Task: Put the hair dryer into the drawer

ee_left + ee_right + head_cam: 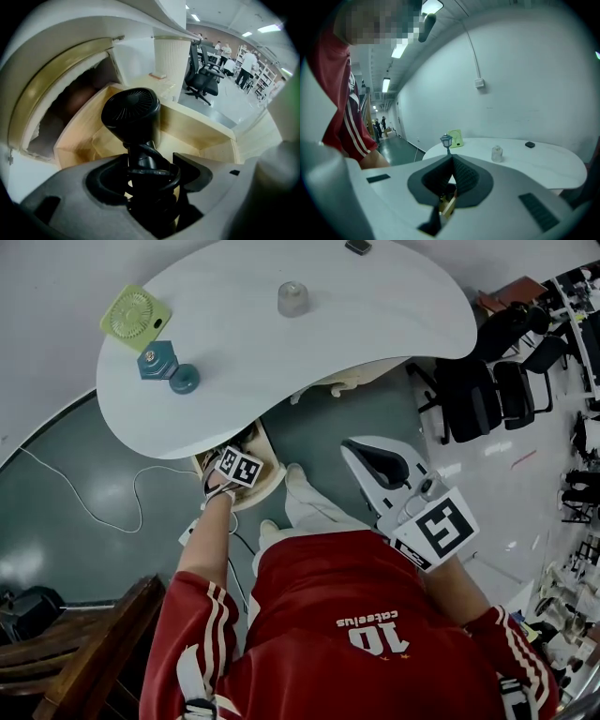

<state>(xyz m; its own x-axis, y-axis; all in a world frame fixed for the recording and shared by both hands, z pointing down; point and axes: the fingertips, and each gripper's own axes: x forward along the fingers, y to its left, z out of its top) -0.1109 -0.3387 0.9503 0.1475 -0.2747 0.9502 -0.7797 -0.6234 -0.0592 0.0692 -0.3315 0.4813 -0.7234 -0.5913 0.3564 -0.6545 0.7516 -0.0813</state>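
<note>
**Hair dryer over the open drawer, not yet let go**

The left gripper (pixel 150 177) is clamped on the handle of the black hair dryer (pixel 131 112), its jaws pressed against the handle from either side. A black cord (pixel 161 174) is looped round the handle right at the grip. The dryer's round head points away from the camera, over the pale wooden drawer (pixel 197 123), which stands pulled out from under the white table (pixel 356 315). In the head view the left gripper (pixel 234 470) reaches low to the drawer's rim (pixel 270 486), and the dryer itself is hidden there. Whether the head already rests on the drawer bottom or hangs just above it is hard to judge from the left gripper view.

The right gripper (pixel 451 163) is idle. Its jaws are closed together on nothing, and it is held up beside the person's body, well apart from the drawer (pixel 380 465).

The main risk looks to be the cord. If a loop catches on a jaw as the grip opens, the dryer may be dragged back out or tipped. Letting go too high could knock the head against a drawer wall. If the dryer lands propped upright, or a cord loop hangs over the rim, the drawer may jam when pushed shut.
</note>
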